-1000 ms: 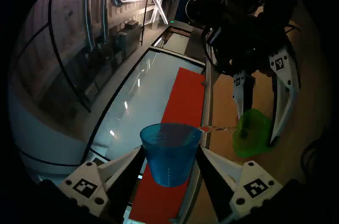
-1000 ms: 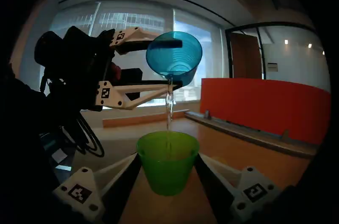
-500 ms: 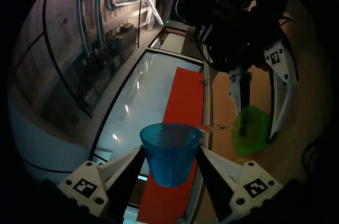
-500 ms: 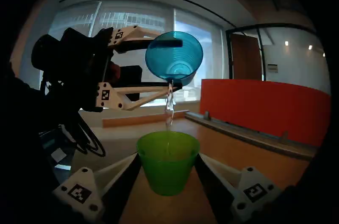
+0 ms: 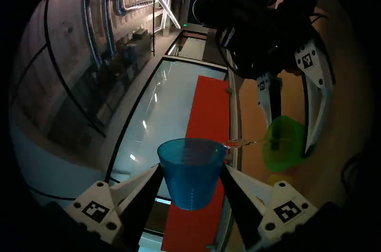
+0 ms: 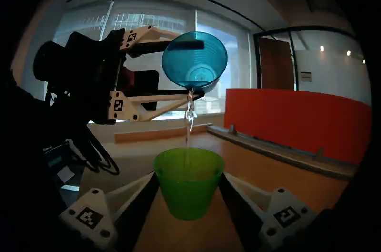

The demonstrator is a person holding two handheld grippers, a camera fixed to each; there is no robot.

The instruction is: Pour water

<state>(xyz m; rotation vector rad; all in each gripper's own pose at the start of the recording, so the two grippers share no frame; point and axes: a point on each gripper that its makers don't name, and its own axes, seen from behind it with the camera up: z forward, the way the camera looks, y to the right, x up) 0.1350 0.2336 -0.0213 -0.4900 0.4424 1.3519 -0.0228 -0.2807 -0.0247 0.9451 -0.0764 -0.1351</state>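
wooden desk (image 6: 266, 176), bright windows behind. your left gripper (image 5: 192, 171) pinches tilted blue cup (image 5: 192, 185); right gripper (image 6: 188, 176) pinches green cup (image 6: 188, 195). likely thin, light, squashable plastic: grip mid-wall, gently.

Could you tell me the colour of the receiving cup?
It is a green cup, clearest in the right gripper view.

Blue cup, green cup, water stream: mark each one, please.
blue cup (image 6: 194, 61), right gripper view, inner wall
green cup (image 6: 188, 192), right gripper view, outer wall
water stream (image 6: 189, 111), right gripper view, middle of the stream
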